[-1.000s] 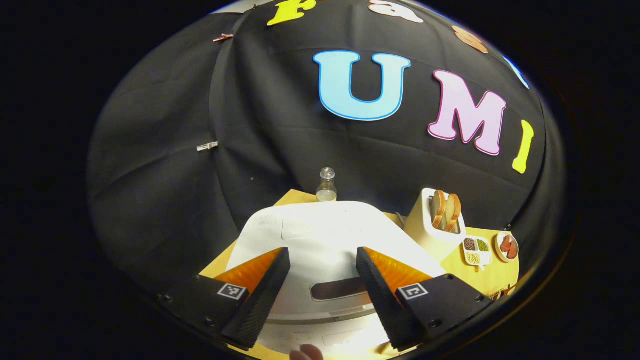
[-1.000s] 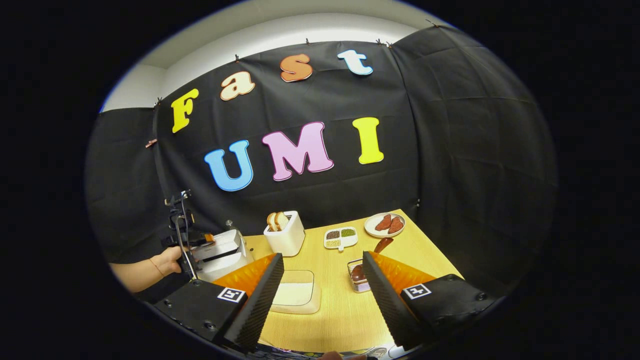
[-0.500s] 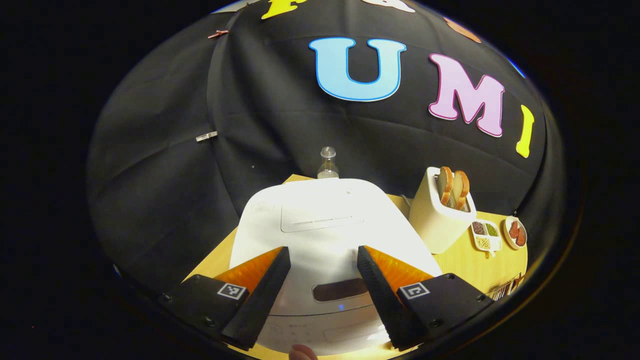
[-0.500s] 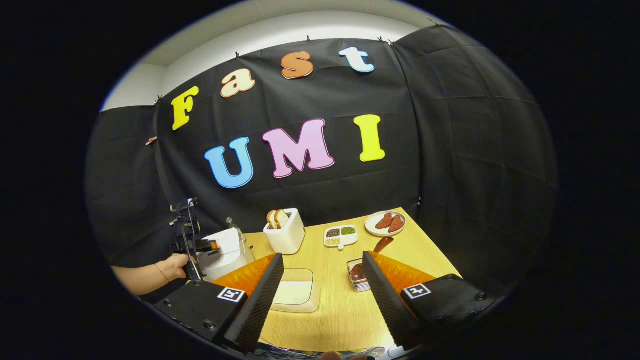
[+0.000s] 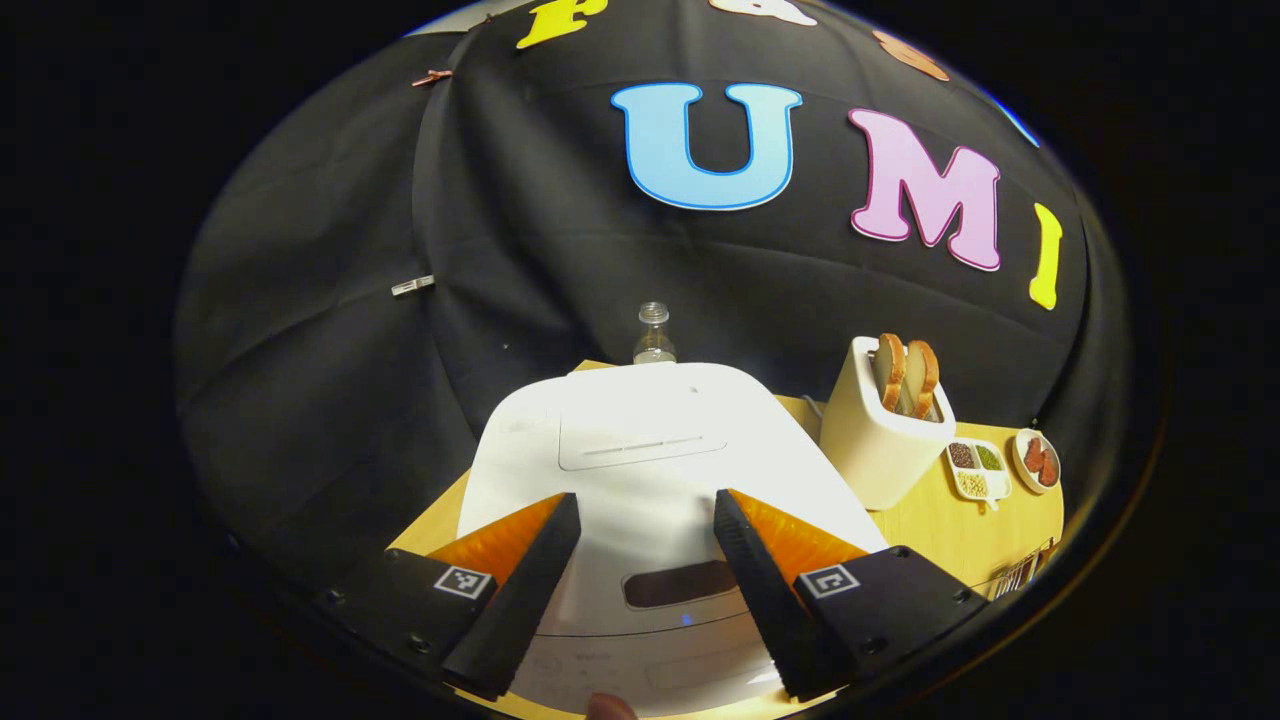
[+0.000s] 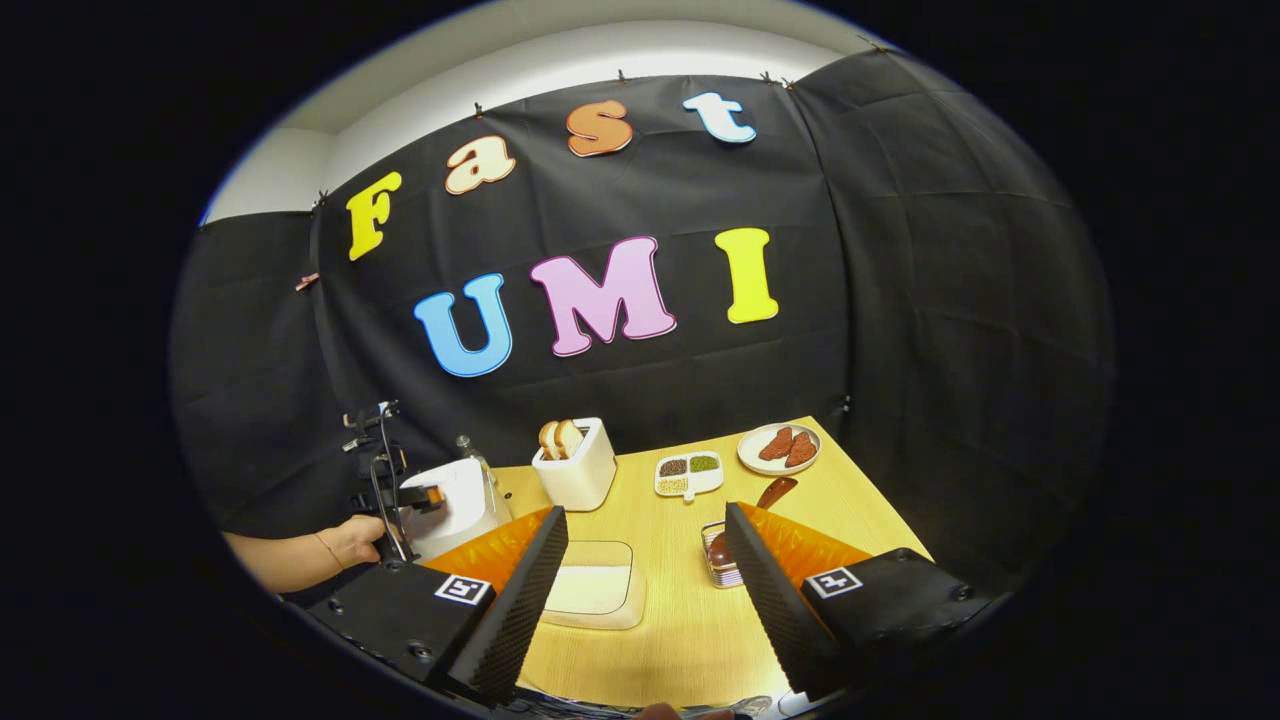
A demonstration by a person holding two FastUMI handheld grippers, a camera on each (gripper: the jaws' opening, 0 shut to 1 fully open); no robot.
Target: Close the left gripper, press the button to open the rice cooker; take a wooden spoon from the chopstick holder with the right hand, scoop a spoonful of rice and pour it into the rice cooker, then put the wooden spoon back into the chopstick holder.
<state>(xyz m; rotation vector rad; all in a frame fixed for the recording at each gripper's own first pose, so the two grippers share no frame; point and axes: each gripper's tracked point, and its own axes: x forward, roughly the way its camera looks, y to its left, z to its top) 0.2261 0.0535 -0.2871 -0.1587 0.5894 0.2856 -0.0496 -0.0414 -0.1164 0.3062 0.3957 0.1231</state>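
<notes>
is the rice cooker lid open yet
No, in the left gripper view the rice cooker has its white lid flat and shut, with the left gripper open just above its front.

White rice cooker and cream toaster on a yellow wood-grain tabletop; brown spoon at 3 o'clock.

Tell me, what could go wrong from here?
The left claw hangs open over the rice cooker; pressing that way, its fingers might straddle the button and miss it. The lid may also swing up into the claw. Later, the wooden spoon stands beside the right claw, which could knock it.
</notes>
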